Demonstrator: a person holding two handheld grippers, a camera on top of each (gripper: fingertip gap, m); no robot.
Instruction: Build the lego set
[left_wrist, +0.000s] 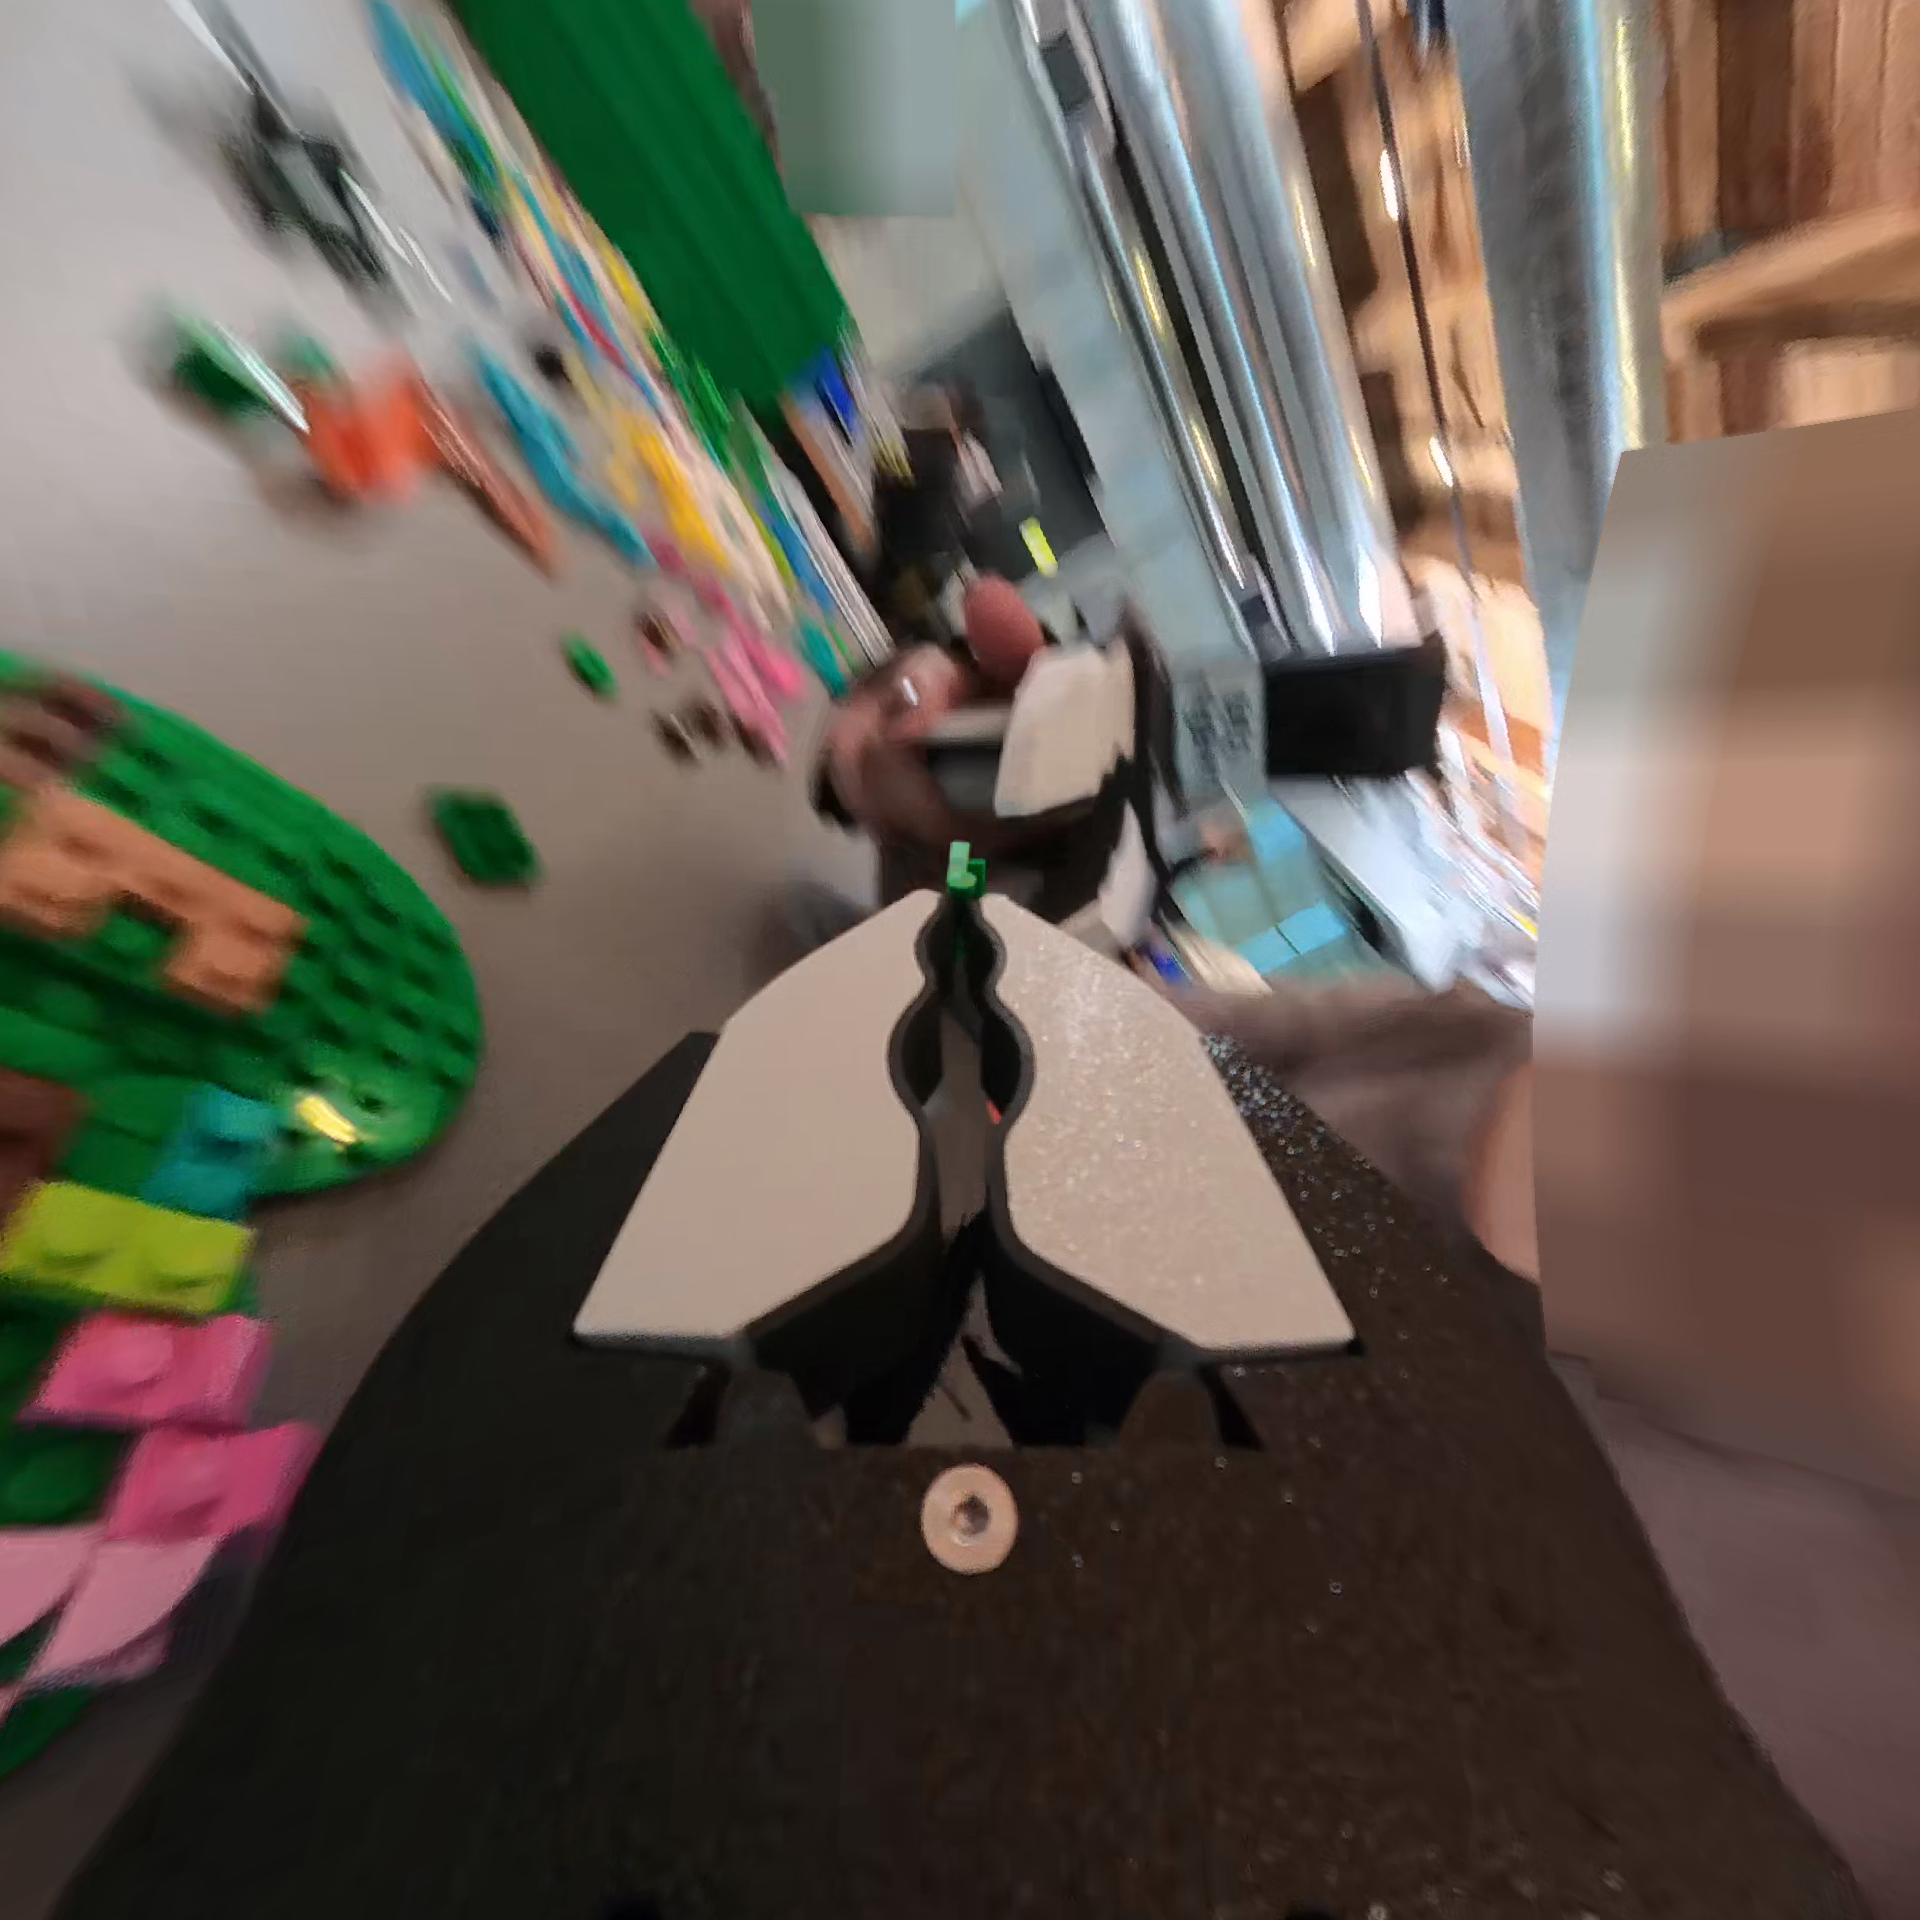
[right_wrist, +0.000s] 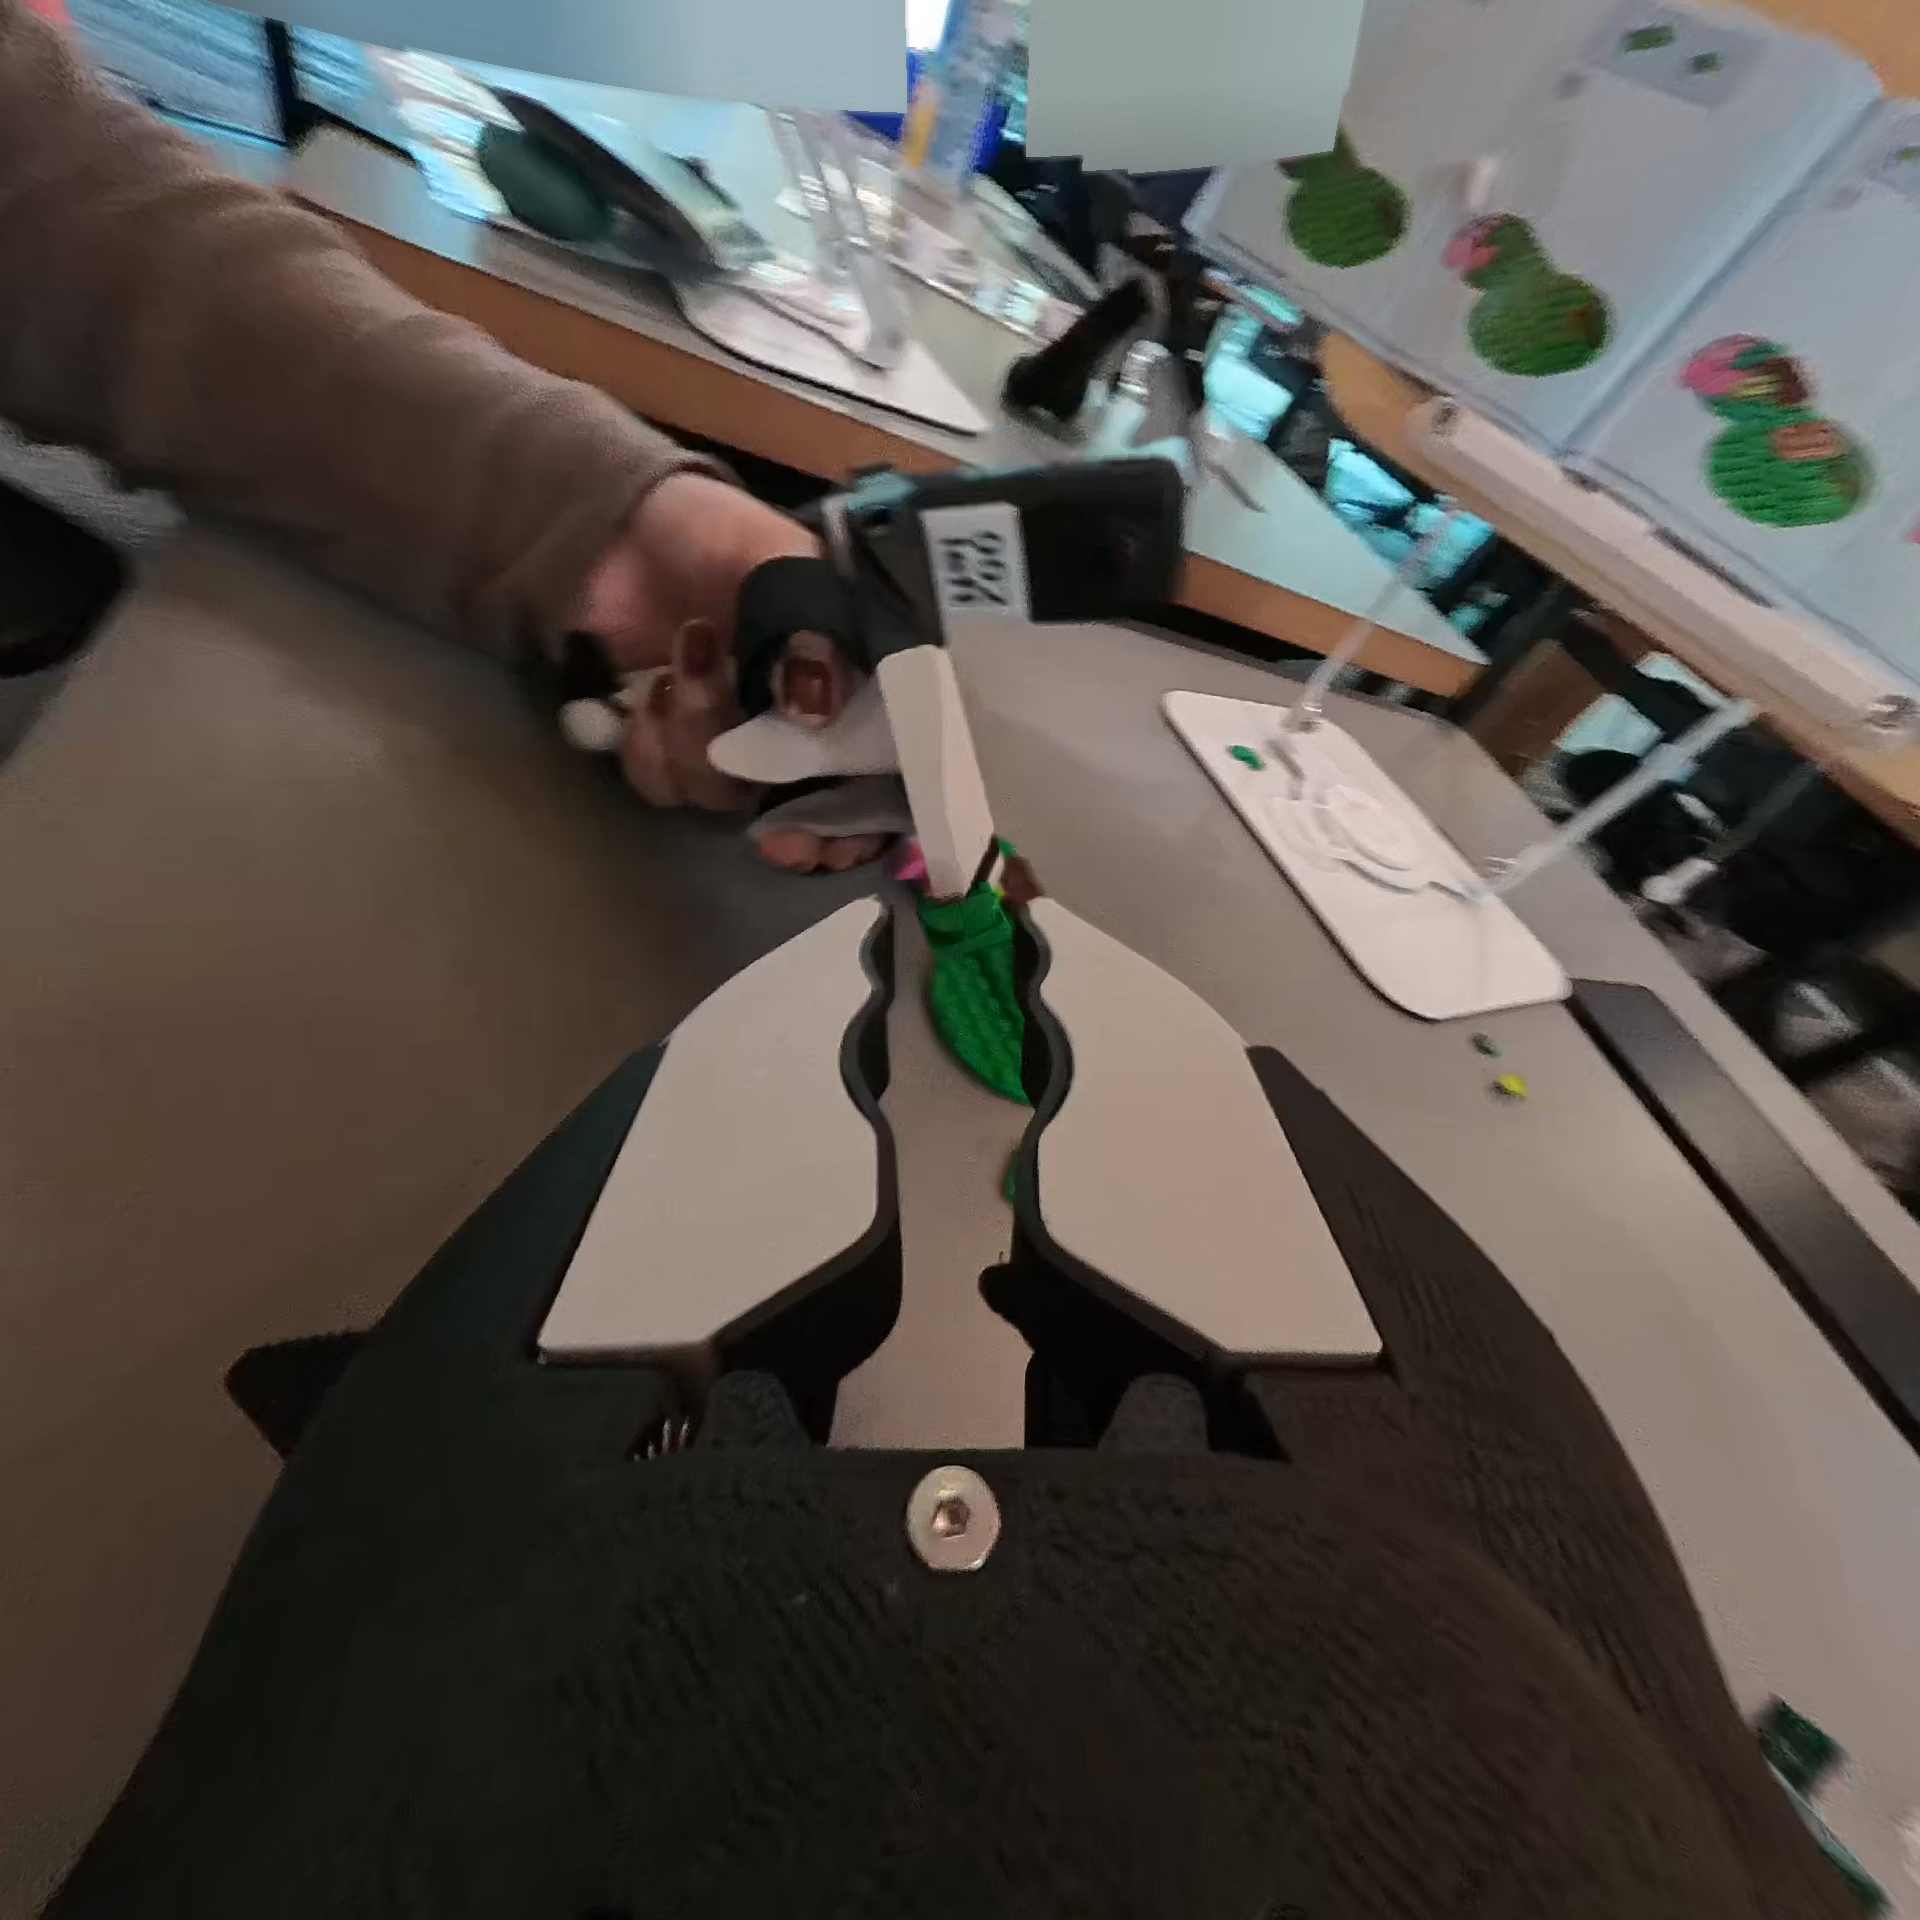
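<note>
My left gripper (left_wrist: 961, 906) is shut on a tiny green piece (left_wrist: 964, 871) that sticks out past its tips. The green baseplate build (left_wrist: 260, 935), with brown, pink, lime and teal bricks on it, lies on the grey table to its left. In the right wrist view the left gripper (right_wrist: 951, 883) points down at the far end of this green build (right_wrist: 977, 997). My right gripper (right_wrist: 956, 914) has its jaws apart and the build shows in the gap between them. I see nothing gripped. It also shows blurred in the left wrist view (left_wrist: 1049, 727), held by a hand.
Several loose coloured bricks (left_wrist: 623, 468) and a small green plate (left_wrist: 483, 836) lie on the table beyond the build. A white stand base (right_wrist: 1361, 852) carries instruction sheets (right_wrist: 1558, 312) at the right. A brown sleeve (right_wrist: 312, 364) reaches in from the left. The grippers are tip to tip, or close to it.
</note>
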